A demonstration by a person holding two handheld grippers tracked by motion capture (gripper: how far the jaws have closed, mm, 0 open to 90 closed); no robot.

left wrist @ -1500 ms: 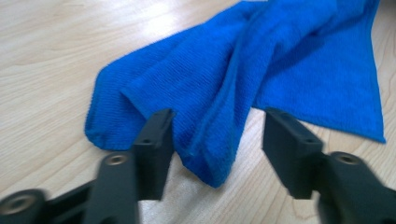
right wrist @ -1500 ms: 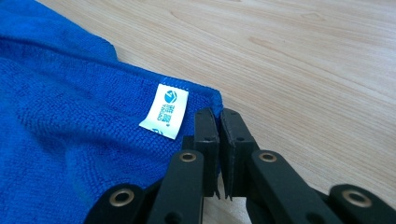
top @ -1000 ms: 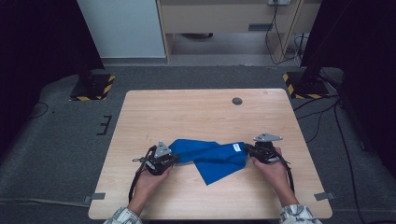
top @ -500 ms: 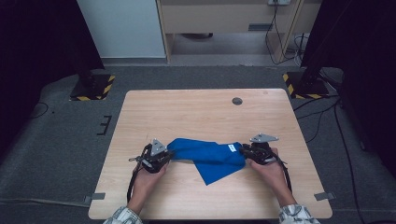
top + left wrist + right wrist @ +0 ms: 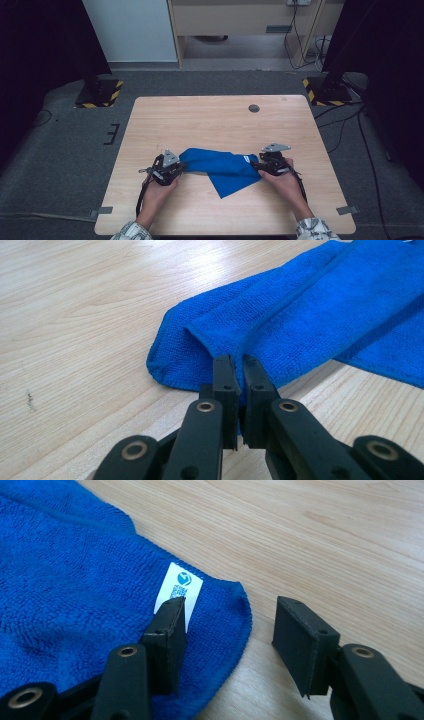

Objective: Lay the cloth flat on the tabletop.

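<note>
Two fingers [image 5: 223, 371] tight on cloth [image 5: 320, 315] — others [image 5: 167, 622] apart

**Black grippers, plaid cuffs**

Both forearms end in plaid sleeves [image 5: 131, 231]. The left gripper [image 5: 176, 167] and right gripper [image 5: 261, 165] are black, each topped with a grey three-cornered plate and trailing a black cable. Up close, brass-coloured rivets dot the linkages, and small screws sit in the blocky black pads [image 5: 305, 642].

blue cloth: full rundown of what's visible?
The blue cloth is plush microfibre with a stitched hem and a small white label near one corner. It lies loosely folded on the wooden table. The left tool pinches its folded edge; the right tool has just been opening, astride the labelled corner.
</note>
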